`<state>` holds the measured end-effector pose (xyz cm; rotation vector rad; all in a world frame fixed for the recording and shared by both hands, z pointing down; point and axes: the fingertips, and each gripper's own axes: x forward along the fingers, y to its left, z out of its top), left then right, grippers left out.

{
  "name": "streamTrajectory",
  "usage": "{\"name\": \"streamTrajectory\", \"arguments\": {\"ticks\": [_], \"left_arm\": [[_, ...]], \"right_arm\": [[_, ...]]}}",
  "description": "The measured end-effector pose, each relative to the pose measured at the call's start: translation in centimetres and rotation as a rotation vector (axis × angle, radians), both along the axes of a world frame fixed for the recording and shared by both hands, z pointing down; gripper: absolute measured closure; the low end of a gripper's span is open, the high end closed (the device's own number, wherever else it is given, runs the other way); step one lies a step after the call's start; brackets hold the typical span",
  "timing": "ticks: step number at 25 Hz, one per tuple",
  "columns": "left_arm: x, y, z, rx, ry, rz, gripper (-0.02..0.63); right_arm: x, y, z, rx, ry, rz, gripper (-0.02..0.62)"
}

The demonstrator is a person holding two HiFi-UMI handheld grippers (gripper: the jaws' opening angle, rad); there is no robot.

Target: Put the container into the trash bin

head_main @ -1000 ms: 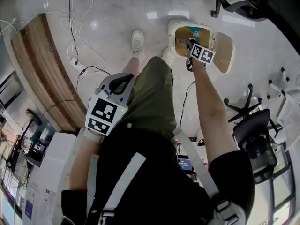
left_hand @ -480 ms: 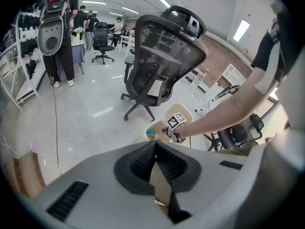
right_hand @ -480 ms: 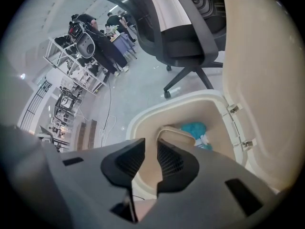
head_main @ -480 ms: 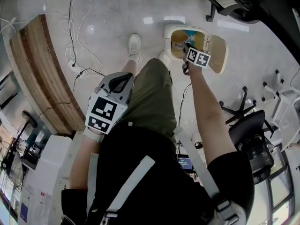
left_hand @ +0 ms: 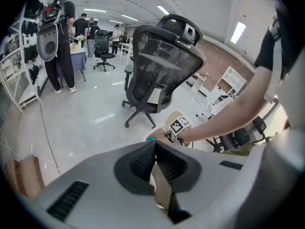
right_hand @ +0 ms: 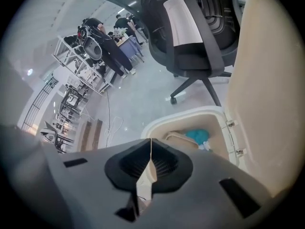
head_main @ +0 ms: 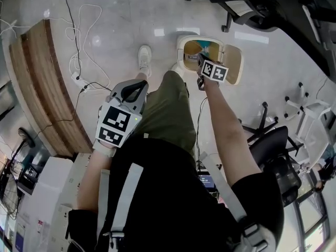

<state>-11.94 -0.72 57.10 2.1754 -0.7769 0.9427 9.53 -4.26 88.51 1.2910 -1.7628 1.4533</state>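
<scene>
Cream trash bin on floor, lid swung open. Container, pale tan, lies inside bin beside teal item. Right gripper hovers just above bin opening, jaws closing, tips now together, nothing between them. Left gripper well apart from bin, near person's thigh, jaws pressed together, empty. Office chair behind bin.

Black shirt, olive shorts, white sneaker
</scene>
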Motion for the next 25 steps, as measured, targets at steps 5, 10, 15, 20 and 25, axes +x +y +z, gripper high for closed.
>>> {"name": "streamTrajectory", "arguments": {"ticks": [5,10,15,20,25], "left_arm": [[0.4,-0.1,-1.2,0.019,0.012,-0.019,0.597],[1.2,-0.3,-2.2,0.042,0.026,-0.038,0.597],[1.9,-0.7,-3.1,0.059,0.038,-0.047,0.597],[2.8,-1.6,-4.7,0.085,0.064,-0.066,0.597],[3.9,-3.0,-6.3,0.121,0.092,-0.066,0.597]], "right_arm": [[-1.5,0.2,-3.3,0.046,-0.062,-0.027,0.578],[-2.2,0.4,-6.5,0.083,-0.124,-0.040,0.580],[-2.0,0.5,-9.6,0.116,-0.158,-0.048,0.580],[-1.7,0.3,-13.0,0.151,-0.188,-0.036,0.580],[-1.5,-0.1,-17.0,0.194,-0.224,-0.028,0.580]]}}
